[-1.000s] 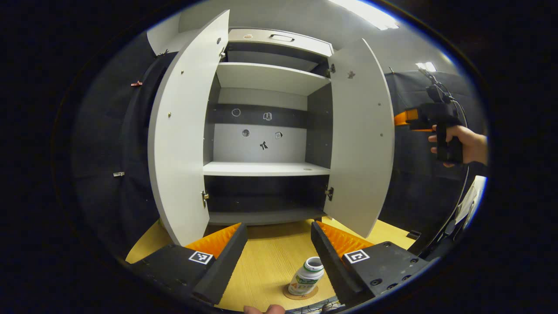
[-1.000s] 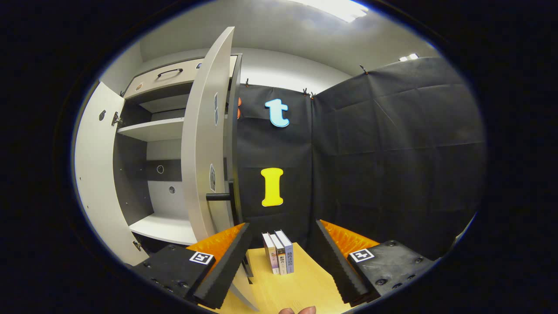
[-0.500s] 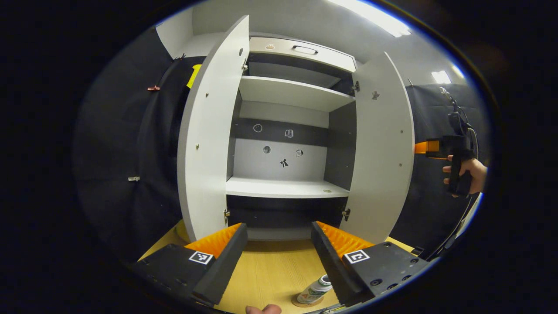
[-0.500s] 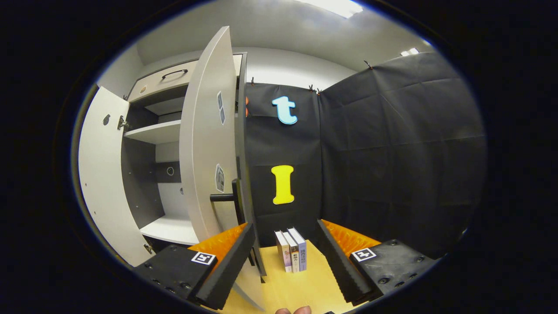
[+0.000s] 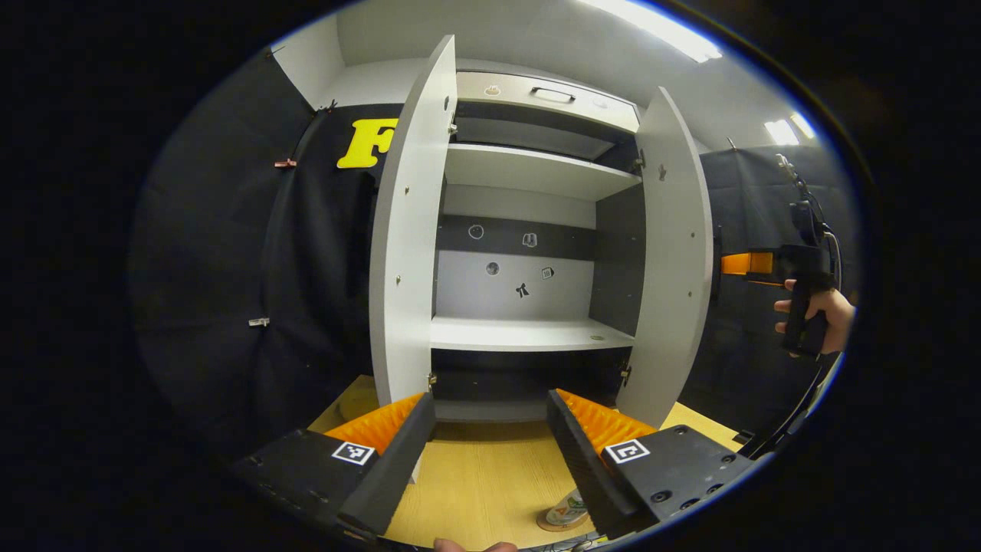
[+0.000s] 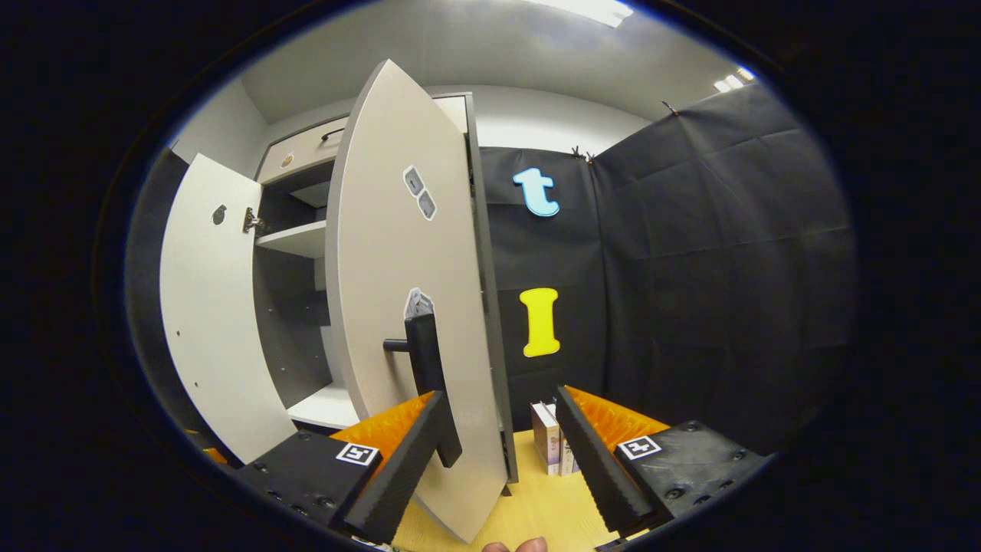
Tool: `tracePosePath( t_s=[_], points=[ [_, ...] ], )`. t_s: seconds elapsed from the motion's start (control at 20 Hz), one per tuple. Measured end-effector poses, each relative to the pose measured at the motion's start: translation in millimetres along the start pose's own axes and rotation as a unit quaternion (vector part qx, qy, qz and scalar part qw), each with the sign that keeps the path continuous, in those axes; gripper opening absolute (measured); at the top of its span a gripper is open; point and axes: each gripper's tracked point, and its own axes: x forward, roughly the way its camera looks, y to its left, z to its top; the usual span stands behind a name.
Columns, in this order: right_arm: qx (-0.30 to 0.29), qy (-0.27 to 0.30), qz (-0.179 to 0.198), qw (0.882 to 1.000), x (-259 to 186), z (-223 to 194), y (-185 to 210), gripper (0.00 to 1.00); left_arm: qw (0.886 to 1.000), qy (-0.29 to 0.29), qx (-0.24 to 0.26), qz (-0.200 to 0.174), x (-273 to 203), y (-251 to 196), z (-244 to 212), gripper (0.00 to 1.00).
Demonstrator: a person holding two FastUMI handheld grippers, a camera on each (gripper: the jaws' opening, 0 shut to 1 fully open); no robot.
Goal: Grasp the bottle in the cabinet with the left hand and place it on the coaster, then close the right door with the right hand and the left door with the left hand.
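Observation:
The white cabinet (image 5: 529, 337) stands with both doors open and its shelves bare. In the left gripper view the small white bottle (image 5: 569, 507) rests on the round coaster (image 5: 550, 526) at the bottom edge, half hidden behind my left gripper's right finger. My left gripper (image 5: 490, 406) is open and holds nothing. Beyond the right door (image 5: 667, 276), a hand holds my right gripper (image 5: 739, 263). In the right gripper view, my right gripper (image 6: 498, 399) is open, its left finger just below the black handle (image 6: 429, 368) on the right door's outer face (image 6: 391, 268). The left door (image 6: 214, 322) is ajar behind.
The cabinet sits on a wooden tabletop (image 5: 475, 475). A few books (image 6: 548, 448) stand upright on the table to the right of the cabinet, between my right gripper's fingers in its view. Black cloth walls close in on both sides.
My left gripper has drawn back from the bottle, which has slid to the view's bottom edge. My right gripper has swung round toward the right door's outer face, and the handle is much nearer.

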Motion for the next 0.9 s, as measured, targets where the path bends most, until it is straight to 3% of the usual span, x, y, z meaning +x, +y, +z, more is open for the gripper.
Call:
tracePosePath(
  t_s=[0.1, 0.4, 0.9],
  points=[
    [0.003, 0.007, 0.026, 1.000, 6, -5, 23, 1.00, 1.000, 0.002, 0.007, 0.008, 1, 6, 0, 0.93],
    [-0.003, 0.018, 0.075, 0.997, 27, -17, 69, 0.97, 1.000, 0.001, 0.017, 0.026, 2, 16, 1, 0.93],
    [-0.011, 0.017, 0.100, 0.995, 69, -31, 111, 0.97, 0.997, -0.003, 0.019, 0.074, 3, 54, 8, 0.93]
  ],
)
